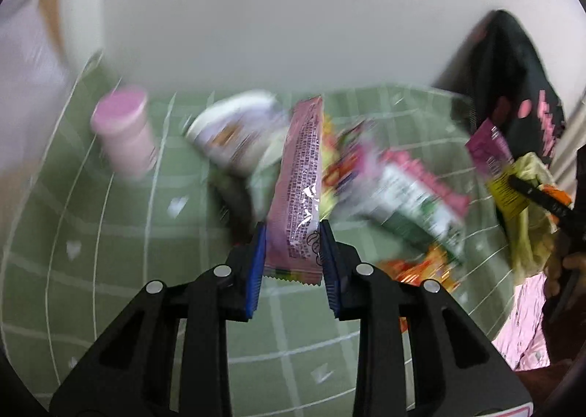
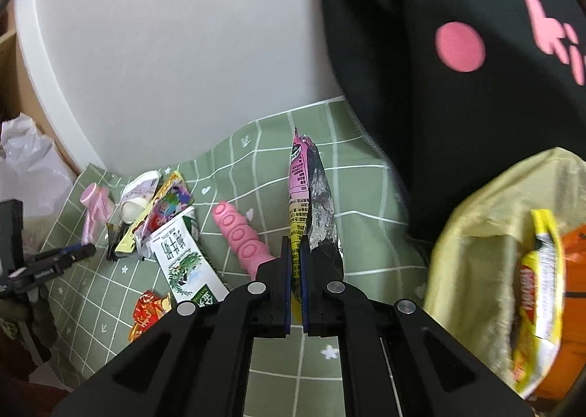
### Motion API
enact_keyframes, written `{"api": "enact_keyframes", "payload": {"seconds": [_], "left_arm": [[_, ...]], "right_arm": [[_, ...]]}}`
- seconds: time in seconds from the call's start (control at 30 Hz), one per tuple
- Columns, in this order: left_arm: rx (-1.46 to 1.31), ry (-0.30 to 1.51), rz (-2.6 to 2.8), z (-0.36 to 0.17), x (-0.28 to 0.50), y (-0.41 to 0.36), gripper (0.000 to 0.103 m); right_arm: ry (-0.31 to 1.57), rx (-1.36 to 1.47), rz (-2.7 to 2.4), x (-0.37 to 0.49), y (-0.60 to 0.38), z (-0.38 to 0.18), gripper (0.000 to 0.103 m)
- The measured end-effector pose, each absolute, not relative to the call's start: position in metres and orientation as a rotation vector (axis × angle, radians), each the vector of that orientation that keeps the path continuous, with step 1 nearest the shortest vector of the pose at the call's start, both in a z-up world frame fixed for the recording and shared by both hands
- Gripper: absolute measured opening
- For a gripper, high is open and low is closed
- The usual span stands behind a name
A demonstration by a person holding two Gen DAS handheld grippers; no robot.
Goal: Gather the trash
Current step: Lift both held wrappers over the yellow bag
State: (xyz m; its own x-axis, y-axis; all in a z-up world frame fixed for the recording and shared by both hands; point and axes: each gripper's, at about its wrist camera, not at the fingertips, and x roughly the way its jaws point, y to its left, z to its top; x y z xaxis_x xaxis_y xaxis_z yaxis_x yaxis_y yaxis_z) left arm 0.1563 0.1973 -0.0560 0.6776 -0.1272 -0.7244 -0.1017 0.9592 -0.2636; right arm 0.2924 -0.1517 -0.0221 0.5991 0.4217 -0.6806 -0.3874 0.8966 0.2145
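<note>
My left gripper [image 1: 292,224] is shut on a long pink snack wrapper [image 1: 302,182], held upright above the green checked cloth [image 1: 110,234]. My right gripper [image 2: 296,245] is shut on a pink and yellow foil wrapper [image 2: 311,197] that stands up between its pads. A yellow-green trash bag [image 2: 476,234] lies open at the right with a yellow packet [image 2: 538,292] inside. In the left wrist view the right gripper with its wrapper [image 1: 494,157] shows at the far right.
More trash lies on the cloth: a green and white milk carton [image 2: 183,256], a pink bottle [image 2: 93,204], a white cup [image 2: 137,193], colourful wrappers [image 2: 164,204], a red wrapper [image 2: 146,311], a pink ridged object [image 2: 241,237]. A black bag [image 2: 457,51] stands at the right.
</note>
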Motion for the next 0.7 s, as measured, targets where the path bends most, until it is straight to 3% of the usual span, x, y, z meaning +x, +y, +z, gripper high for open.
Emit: {"api": "enact_keyframes", "payload": {"seconds": [0.43, 0.7], "left_arm": [[-0.121, 0.614, -0.445, 0.054, 0.237, 0.056, 0.028], [-0.032, 0.583, -0.712, 0.08, 0.257, -0.05, 0.028]], "right_arm": [[0.585, 0.062, 0.268, 0.247, -0.218, 0.064, 0.005], [0.555, 0.131, 0.035, 0.212, -0.314, 0.087, 0.005]]}}
